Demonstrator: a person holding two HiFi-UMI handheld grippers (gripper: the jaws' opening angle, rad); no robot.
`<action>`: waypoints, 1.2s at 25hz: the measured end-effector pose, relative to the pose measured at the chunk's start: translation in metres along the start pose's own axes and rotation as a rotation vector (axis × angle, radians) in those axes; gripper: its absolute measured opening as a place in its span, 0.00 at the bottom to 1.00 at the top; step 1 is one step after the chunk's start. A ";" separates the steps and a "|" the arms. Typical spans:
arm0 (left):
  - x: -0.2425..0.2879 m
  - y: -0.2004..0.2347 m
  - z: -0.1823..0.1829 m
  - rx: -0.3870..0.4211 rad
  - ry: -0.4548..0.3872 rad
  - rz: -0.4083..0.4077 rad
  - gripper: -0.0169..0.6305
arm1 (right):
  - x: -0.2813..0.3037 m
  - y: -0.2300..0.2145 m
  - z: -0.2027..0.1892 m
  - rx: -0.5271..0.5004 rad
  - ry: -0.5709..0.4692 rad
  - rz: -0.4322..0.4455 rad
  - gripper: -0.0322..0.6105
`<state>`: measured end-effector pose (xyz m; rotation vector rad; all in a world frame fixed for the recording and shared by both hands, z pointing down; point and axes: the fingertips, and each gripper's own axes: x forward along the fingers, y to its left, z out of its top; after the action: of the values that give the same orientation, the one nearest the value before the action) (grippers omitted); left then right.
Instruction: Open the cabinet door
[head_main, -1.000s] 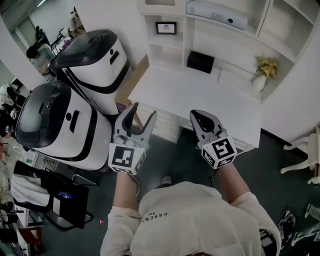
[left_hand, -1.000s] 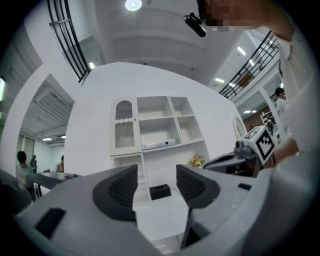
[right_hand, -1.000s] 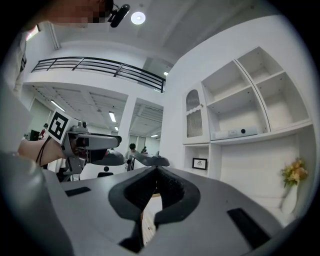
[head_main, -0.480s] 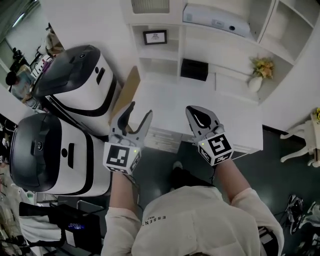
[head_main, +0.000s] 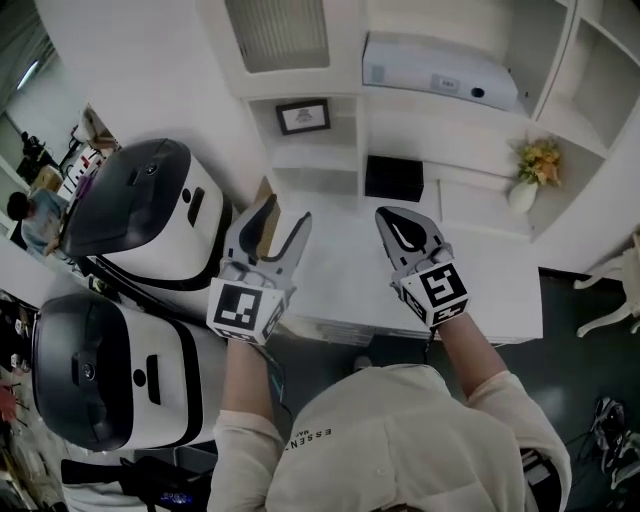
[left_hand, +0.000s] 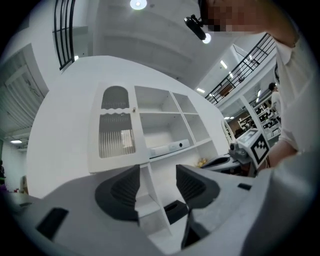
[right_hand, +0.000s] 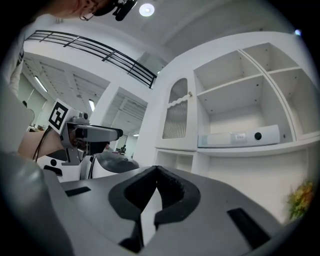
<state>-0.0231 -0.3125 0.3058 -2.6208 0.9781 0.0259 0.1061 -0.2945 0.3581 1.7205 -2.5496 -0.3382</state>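
Left tongs (head_main: 281, 226) released: jaws stand apart, nothing between them, only the white shelf unit (left_hand: 165, 131) seen through the gap. Right tongs (head_main: 398, 226) clenched, tips meeting, empty. Both held over the front part of the white bench (head_main: 345, 285), side by side and apart from each other.

Cabinet door (head_main: 277, 35): white, arched ribbed panel, small knob at its edge. It sits at the upper left of the shelf unit, flush with the frame, well apart from both tongs.

On the shelves: framed picture (head_main: 303, 116), black box (head_main: 393, 178), white projector (head_main: 440, 72), vase of yellow flowers (head_main: 532, 168). Two white-and-black machines (head_main: 150, 215) stand left of the bench.
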 end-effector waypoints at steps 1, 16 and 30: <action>0.012 0.007 0.002 0.009 -0.010 -0.001 0.37 | 0.009 -0.010 0.002 -0.009 -0.006 -0.008 0.07; 0.161 0.081 0.091 0.151 -0.184 -0.112 0.37 | 0.076 -0.104 0.059 -0.024 -0.038 -0.132 0.07; 0.258 0.130 0.210 0.287 -0.289 -0.128 0.35 | 0.098 -0.131 0.087 -0.114 -0.011 -0.201 0.07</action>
<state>0.1112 -0.4995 0.0326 -2.3284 0.6597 0.2114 0.1735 -0.4184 0.2378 1.9392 -2.3190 -0.4930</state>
